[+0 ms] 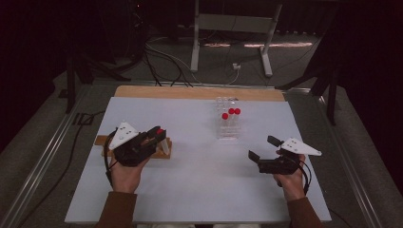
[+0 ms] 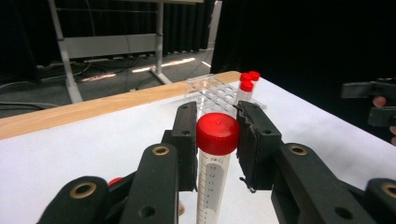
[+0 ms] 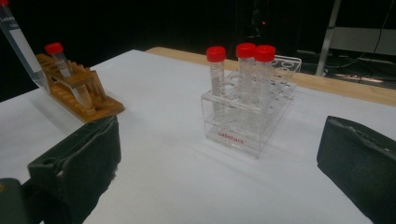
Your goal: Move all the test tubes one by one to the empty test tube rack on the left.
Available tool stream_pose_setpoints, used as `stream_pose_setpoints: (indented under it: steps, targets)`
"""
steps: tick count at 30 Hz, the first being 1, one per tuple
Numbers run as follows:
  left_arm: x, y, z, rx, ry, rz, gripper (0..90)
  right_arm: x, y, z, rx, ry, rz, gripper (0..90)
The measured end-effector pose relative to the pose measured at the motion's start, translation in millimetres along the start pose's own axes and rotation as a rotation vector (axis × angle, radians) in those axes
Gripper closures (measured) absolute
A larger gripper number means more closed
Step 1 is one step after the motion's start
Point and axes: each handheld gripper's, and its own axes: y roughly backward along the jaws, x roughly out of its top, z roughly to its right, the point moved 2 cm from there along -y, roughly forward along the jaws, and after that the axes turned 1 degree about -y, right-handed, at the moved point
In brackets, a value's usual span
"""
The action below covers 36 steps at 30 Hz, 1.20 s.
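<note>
Left hand-held gripper (image 2: 215,135) clamps a red-capped tube (image 2: 214,163) centre frame; right hand-held gripper (image 1: 264,151) gapes wide, lower right.

A red-capped clear tube (image 2: 211,163) sits between black claws, near a wooden rack (image 3: 79,93) on white table (image 1: 190,190).

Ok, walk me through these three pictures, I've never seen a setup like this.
A person sits at a white table with a hand-held black two-jaw tool in each hand. One picture looks down from above; the other two come from cameras riding on each tool. The left gripper is shut on a clear plastic tube with a red screw cap. The right gripper is open and holds nothing. On the table stand a clear plastic rack carrying three red-capped tubes, and a brown wooden rack with one more.
</note>
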Motion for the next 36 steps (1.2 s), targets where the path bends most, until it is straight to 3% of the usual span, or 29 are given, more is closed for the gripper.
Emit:
stream_pose_setpoints:
  steps: [18, 25, 36]
  targets:
    - [7.1, 22.7, -36.3, 0.124, 0.012, 0.031, 71.3, -0.8, -0.1, -0.7, 0.0, 0.007, 0.002, 0.0]
    - [6.8, 19.2, -46.6, 0.185, 0.01, 0.056, 71.3, -1.7, -1.8, -2.7, 0.007, 0.015, -0.002, 0.0]
    - [-3.1, 3.2, -50.7, 0.213, -0.01, 0.001, 71.3, -1.4, -1.1, -3.4, 0.01, 0.014, 0.0, 0.0]
